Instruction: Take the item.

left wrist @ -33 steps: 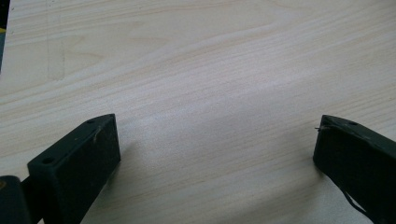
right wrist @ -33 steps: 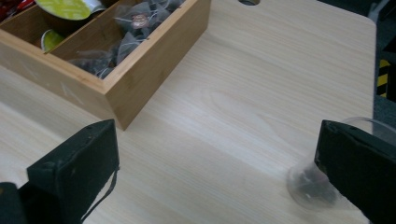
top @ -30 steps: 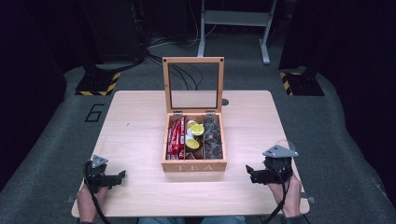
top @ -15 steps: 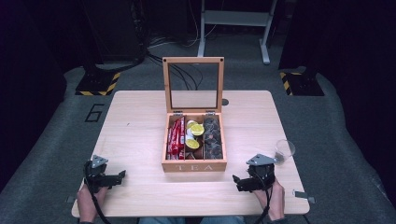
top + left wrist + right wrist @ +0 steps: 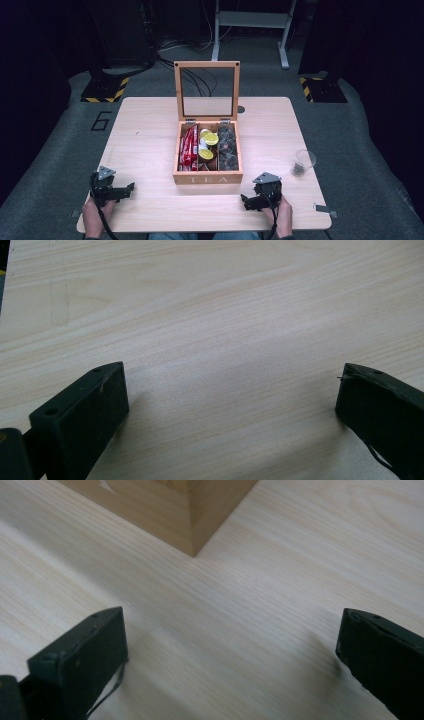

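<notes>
Both tongs open; right tongs (image 5: 248, 200) moved off glass (image 5: 303, 163), nearer tea box (image 5: 208, 176).

Tea box (image 5: 165, 510) cut off by the top edge beyond the jaws, dark contents of glass (image 5: 302, 162) too small to tell

left gripper (image 5: 129, 188) and right gripper (image 5: 245, 201) — fingers spread wide, both held low.

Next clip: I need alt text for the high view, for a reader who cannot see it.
An open wooden tea box with a glass-paned lid sits mid-table on a pale wooden table, between the open left gripper and right gripper. A clear drinking glass stands near the table's right edge.
</notes>
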A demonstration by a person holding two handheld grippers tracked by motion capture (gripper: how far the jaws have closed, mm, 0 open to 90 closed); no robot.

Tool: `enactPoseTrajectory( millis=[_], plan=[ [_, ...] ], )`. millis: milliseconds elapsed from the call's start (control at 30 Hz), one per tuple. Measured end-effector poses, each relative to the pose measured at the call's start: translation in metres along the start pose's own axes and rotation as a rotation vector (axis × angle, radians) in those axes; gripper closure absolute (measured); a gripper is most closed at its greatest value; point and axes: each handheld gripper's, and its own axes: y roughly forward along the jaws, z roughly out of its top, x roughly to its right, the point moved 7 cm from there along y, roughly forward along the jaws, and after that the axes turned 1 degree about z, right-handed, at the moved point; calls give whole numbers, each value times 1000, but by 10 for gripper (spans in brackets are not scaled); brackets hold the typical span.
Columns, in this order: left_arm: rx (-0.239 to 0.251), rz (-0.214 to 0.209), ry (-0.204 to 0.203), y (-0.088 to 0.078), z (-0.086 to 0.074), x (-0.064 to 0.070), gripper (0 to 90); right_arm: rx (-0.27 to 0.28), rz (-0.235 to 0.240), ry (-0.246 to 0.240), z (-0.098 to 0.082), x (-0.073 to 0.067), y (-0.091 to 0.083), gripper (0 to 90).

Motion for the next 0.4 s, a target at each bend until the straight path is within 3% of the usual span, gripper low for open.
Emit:
enactPoseTrajectory(
  millis=[133,400],
  plan=[
    [-4,-2,2,0,0,0,3,32,9,-18,0,2,3,0],
    [-9,-2,6,-1,0,0,3,30,0,4,-1,0,2,0]
  ],
)
